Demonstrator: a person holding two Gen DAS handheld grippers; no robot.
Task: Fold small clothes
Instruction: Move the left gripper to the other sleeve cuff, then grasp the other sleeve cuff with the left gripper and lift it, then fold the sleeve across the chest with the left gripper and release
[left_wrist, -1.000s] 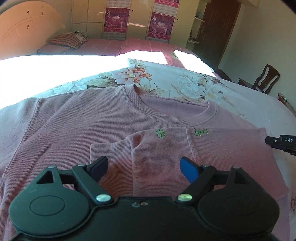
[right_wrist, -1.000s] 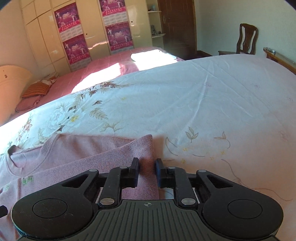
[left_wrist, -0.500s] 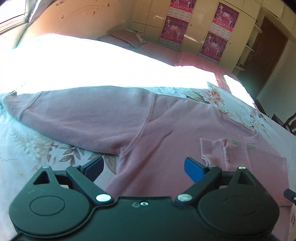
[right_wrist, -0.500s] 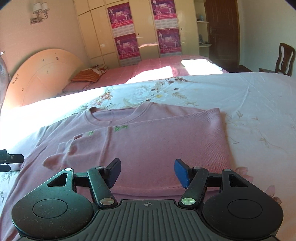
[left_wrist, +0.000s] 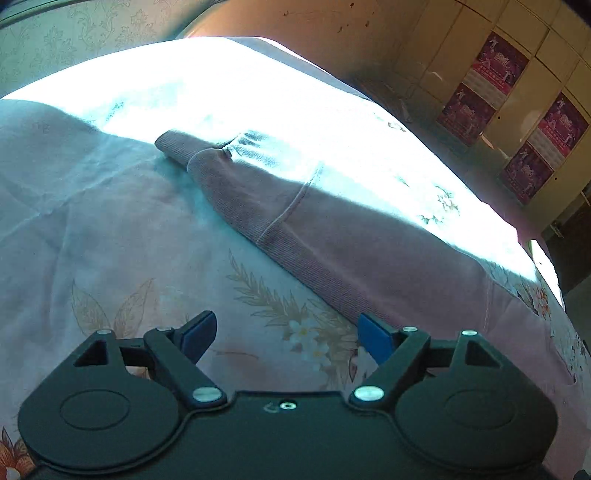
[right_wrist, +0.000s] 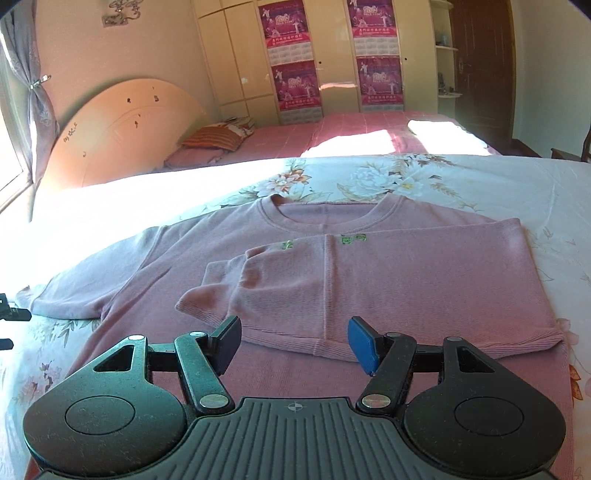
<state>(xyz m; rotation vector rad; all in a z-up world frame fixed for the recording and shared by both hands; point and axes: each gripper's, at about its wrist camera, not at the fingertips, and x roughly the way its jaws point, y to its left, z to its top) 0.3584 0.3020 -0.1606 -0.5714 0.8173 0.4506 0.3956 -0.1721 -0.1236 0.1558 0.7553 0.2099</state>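
Across the floral bed cover (right_wrist: 461, 184) lies your pink sweater (right_wrist: 406, 280), spread flat with its round neckline toward twelve o'clock in the right wrist view. One sleeve (right_wrist: 266, 280) is already folded in over the chest, its ribbed cuff resting near the middle of the body, and the side at three o'clock looks turned in with a straight edge. The other sleeve (left_wrist: 295, 210) is not yet folded: in the left wrist view it runs out from about four o'clock up toward eleven o'clock, its cuff (left_wrist: 177, 146) lying at the edge of the bright sun patch. Your left gripper (left_wrist: 286, 338) hangs over bare bed cover just short of that sleeve, jaws spread wide though they have just been closing a little, with nothing between them. Your right gripper (right_wrist: 295, 341) sits low over the sweater's hem end at six o'clock, jaws apart, having just opened, and no cloth is pinched in them. I judge you roughly a third of the way through: the outstretched sleeve has to come in, then the body needs folding up. Beyond the bed stand a headboard (right_wrist: 122, 125) at ten o'clock and a wardrobe (right_wrist: 314, 59) at twelve.
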